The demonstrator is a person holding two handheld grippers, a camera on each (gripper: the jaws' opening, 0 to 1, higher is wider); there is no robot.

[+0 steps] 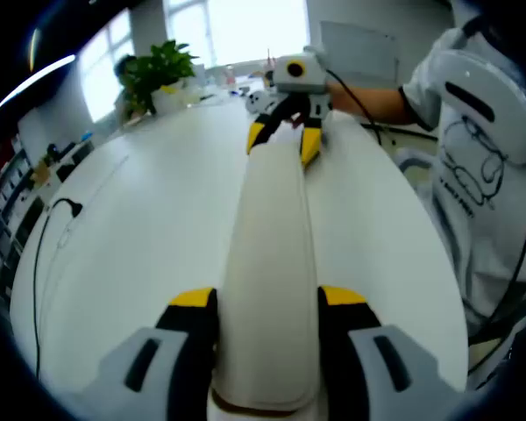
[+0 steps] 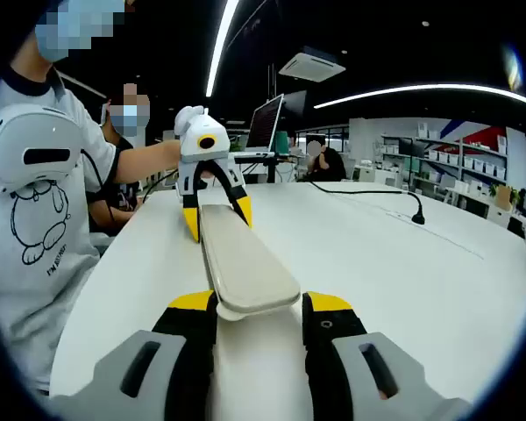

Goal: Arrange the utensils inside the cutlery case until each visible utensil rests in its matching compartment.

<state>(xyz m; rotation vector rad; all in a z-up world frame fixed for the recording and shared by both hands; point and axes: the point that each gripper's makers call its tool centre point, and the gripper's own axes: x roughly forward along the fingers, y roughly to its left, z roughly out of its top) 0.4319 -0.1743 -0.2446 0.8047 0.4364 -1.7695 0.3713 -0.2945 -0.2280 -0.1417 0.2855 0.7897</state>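
White table (image 1: 149, 228); potted plant (image 1: 153, 70) by bright windows (image 1: 245, 26); ceiling light strips (image 2: 421, 89); possibly shelving (image 2: 473, 167) beyond.

case (image 1: 272, 289): cream | tongs (image 1: 267, 303): black, yellow tips | table (image 1: 140, 237): white | plant (image 1: 153, 70): green

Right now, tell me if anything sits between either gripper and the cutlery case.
Nothing visible does. The cutlery case lies closed on the white table, with the left gripper straddling one end and the right gripper straddling the other.
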